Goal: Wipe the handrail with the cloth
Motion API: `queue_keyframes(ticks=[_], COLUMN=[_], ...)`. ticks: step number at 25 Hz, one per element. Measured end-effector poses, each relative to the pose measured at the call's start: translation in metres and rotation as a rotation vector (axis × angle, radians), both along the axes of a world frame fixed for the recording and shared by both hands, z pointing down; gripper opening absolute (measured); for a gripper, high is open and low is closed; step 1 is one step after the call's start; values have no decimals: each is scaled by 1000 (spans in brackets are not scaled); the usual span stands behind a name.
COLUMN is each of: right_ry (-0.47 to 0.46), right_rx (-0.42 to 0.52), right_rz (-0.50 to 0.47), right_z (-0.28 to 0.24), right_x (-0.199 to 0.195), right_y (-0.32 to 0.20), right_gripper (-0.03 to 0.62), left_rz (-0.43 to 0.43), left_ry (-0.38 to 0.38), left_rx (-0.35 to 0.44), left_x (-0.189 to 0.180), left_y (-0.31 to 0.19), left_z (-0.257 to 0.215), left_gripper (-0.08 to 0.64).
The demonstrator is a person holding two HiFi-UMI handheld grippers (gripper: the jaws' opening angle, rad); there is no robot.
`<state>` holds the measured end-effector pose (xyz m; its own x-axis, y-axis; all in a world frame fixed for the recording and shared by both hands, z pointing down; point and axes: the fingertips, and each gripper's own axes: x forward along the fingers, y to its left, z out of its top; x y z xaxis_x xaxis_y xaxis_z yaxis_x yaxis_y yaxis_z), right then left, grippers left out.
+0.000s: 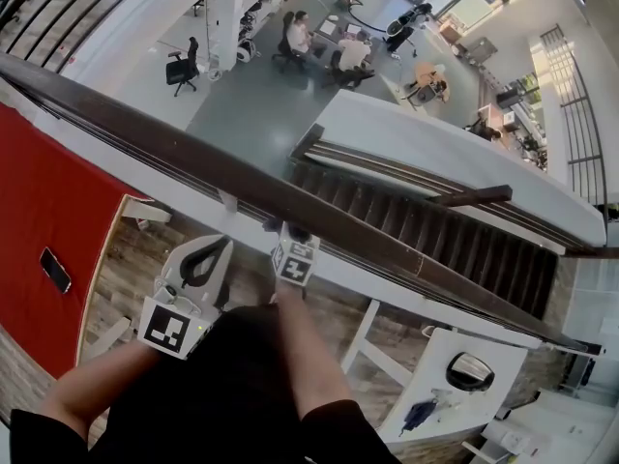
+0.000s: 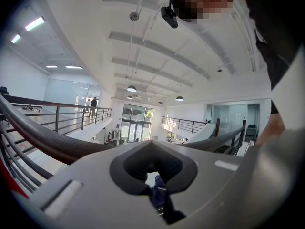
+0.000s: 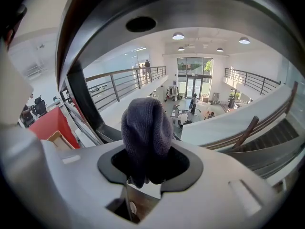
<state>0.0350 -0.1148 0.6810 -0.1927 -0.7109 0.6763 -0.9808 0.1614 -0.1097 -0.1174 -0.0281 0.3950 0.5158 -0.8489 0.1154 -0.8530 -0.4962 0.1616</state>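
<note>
The dark brown handrail runs diagonally from upper left to lower right in the head view. My right gripper reaches up against the rail's near side, shut on a dark grey-blue knitted cloth that bulges out between its jaws. In the right gripper view the rail's grey underside arches close over the cloth. My left gripper hangs just short of the rail, left of the right one, with its jaws closed and nothing clearly held. In its own view it points upward, and the handrail crosses just beyond it.
Thin metal bars run under the rail. Far below lie a staircase, an office floor with seated people, white tables and a red area bearing a small black object.
</note>
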Motion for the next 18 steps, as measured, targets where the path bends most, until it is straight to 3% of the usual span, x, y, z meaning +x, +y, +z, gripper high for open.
queue_keyframes(ticks=[18], right_ry=[3], right_rx=[-11], right_rz=[-25], right_z=[1], right_x=[43], right_y=[8], right_gripper=[135], left_rz=[-19], left_ry=[-17], left_rx=[-1], left_x=[41], left_y=[12], left_z=[-3], left_gripper=[0])
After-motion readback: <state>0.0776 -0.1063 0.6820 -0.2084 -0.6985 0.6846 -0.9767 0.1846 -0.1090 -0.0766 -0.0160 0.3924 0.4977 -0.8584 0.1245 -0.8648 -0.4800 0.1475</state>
